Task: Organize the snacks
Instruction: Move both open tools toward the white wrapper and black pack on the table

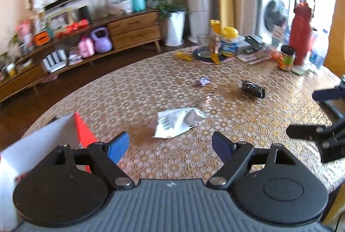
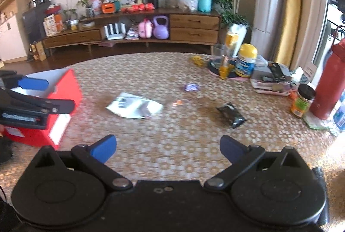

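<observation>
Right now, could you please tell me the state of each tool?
Left tool: open, holding nothing.
Right tool: open, holding nothing.

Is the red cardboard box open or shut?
Open: the red cardboard box shows its white inside from above, no lid over it. Contents cannot be told.

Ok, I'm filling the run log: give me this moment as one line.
left gripper: open, empty | right gripper: open, empty | white packet, black packet, purple candy: loose on table | red box: open
</observation>
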The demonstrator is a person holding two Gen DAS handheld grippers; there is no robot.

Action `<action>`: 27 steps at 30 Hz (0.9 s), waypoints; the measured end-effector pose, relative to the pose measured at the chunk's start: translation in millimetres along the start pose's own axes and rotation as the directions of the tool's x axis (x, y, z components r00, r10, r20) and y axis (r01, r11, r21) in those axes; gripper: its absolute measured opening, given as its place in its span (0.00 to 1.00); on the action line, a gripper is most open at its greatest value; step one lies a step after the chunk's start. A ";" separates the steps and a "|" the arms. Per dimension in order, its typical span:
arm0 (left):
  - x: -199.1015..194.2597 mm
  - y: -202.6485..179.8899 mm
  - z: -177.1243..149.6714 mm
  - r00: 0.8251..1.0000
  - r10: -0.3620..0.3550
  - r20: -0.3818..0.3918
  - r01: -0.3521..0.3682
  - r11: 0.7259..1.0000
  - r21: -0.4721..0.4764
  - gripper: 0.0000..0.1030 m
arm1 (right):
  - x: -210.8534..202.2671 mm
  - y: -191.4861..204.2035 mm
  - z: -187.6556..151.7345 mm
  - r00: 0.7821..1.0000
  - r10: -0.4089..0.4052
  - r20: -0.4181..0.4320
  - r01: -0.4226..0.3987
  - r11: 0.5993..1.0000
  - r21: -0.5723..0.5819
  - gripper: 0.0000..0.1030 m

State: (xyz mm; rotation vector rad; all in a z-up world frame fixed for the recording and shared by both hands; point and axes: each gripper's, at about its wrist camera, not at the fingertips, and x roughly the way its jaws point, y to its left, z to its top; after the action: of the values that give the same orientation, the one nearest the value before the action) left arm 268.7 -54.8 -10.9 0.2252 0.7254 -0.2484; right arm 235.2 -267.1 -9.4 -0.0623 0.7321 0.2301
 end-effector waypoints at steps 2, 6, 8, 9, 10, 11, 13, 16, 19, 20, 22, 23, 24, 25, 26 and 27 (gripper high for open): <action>12.5 -1.2 8.3 1.000 -0.011 -0.021 0.012 0.999 0.042 0.82 | 9.7 -12.0 2.5 1.000 -0.009 -0.009 0.009 1.000 0.007 1.00; 38.3 -2.4 18.9 0.998 -0.011 -0.060 0.017 0.993 0.117 0.82 | 32.8 -37.0 9.1 0.999 -0.043 -0.024 0.044 0.999 0.031 0.99; 50.3 -1.3 22.4 0.997 -0.025 -0.074 0.034 0.992 0.125 0.82 | 45.8 -48.9 12.5 0.997 -0.067 -0.035 0.069 0.997 0.045 0.98; 56.5 -1.2 23.7 0.996 -0.036 -0.083 0.047 0.990 0.133 0.82 | 53.1 -54.5 14.0 0.996 -0.073 -0.041 0.075 0.996 0.048 0.98; 63.5 -1.4 25.3 0.994 -0.050 -0.097 0.064 0.987 0.145 0.82 | 59.1 -59.4 15.4 0.996 -0.078 -0.047 0.080 0.996 0.049 0.98; 70.7 -2.3 26.5 0.991 -0.066 -0.118 0.084 0.984 0.160 0.82 | 66.5 -65.1 16.7 0.995 -0.080 -0.055 0.083 0.995 0.052 0.98; 84.6 -4.7 28.0 0.983 -0.092 -0.160 0.123 0.972 0.201 0.82 | 80.7 -76.1 19.2 0.995 -0.071 -0.072 0.075 0.996 0.057 0.98; 105.7 -9.4 28.7 0.976 -0.089 -0.199 0.142 0.953 0.269 0.82 | 102.7 -95.0 20.9 0.993 -0.075 -0.096 0.082 0.994 0.070 0.97; 127.4 -9.7 30.6 0.970 -0.091 -0.225 0.155 0.945 0.287 0.82 | 125.0 -109.0 22.1 0.988 -0.094 -0.125 0.103 0.992 0.070 0.96; 135.3 -9.4 31.6 0.968 -0.093 -0.233 0.160 0.944 0.289 0.82 | 131.5 -112.1 22.3 0.986 -0.098 -0.133 0.107 0.992 0.066 0.96; 148.9 -9.8 33.0 0.964 -0.093 -0.249 0.166 0.942 0.292 0.82 | 145.7 -117.9 23.1 0.984 -0.104 -0.147 0.114 0.992 0.061 0.96; 156.3 -10.4 33.0 0.961 -0.095 -0.261 0.173 0.940 0.295 0.82 | 152.1 -120.1 23.9 0.983 -0.102 -0.155 0.113 0.992 0.058 0.96; 163.6 -11.2 32.9 0.958 -0.090 -0.272 0.174 0.937 0.304 0.82 | 158.4 -122.4 24.5 0.982 -0.102 -0.162 0.112 0.992 0.056 0.96; 171.6 -12.9 31.7 0.956 -0.074 -0.284 0.167 0.933 0.320 0.82 | 164.4 -124.4 25.3 0.980 -0.107 -0.166 0.117 0.992 0.055 0.96; 177.2 -14.4 30.9 0.954 -0.063 -0.292 0.163 0.929 0.332 0.82 | 170.7 -126.6 25.7 0.979 -0.110 -0.172 0.122 0.991 0.057 0.96; 183.5 -15.2 30.2 0.953 -0.057 -0.298 0.162 0.926 0.341 0.82 | 176.1 -128.4 26.1 0.978 -0.106 -0.178 0.118 0.991 0.060 0.96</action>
State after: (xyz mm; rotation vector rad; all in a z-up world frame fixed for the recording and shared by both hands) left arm 415.3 -104.6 -115.0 0.5820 0.9770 -0.4663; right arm 408.6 -355.6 -110.9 -0.0569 0.9079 0.0910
